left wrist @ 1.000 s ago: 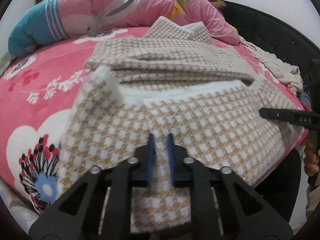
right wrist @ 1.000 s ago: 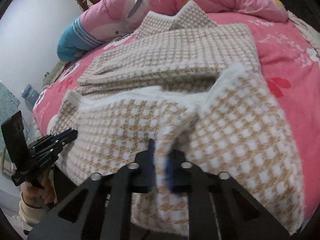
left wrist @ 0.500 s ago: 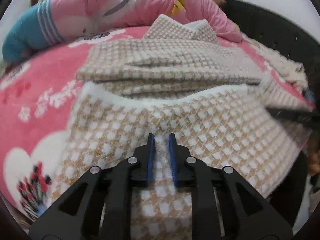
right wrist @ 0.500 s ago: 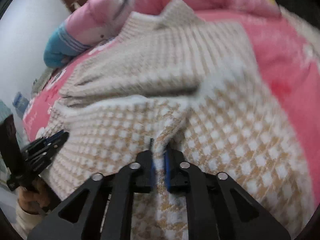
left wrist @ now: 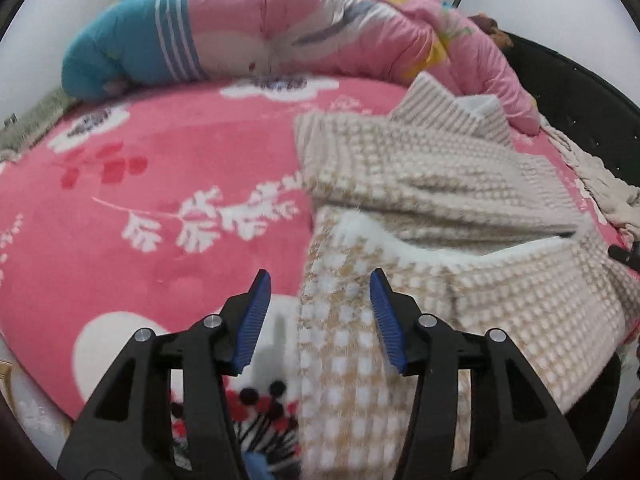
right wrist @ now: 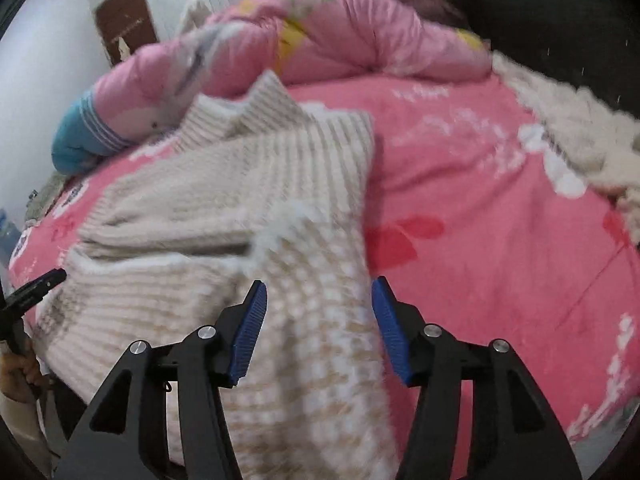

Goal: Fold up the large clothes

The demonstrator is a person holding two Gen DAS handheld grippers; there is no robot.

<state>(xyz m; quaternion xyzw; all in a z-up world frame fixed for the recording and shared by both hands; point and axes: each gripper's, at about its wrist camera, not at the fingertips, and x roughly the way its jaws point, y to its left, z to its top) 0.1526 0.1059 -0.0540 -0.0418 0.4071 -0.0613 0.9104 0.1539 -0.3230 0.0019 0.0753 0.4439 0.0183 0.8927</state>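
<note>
My fingers [left wrist: 256, 312] stand parted on both grippers: the jaws of my left gripper [left wrist: 320, 316] and my right gripper [right wrist: 318, 322] have just been opening, and the fabric lies between the blue pads without being pinched. The beige checked coat [left wrist: 460, 208] lies on the pink floral blanket [left wrist: 168, 184], its lower part turned up over the body, white lining showing along the fold. To finish this release well, I judge I should draw both grippers clear together so no pad snags the fluffy pile, then check that the folded edge lies even across the coat before regripping.
</note>
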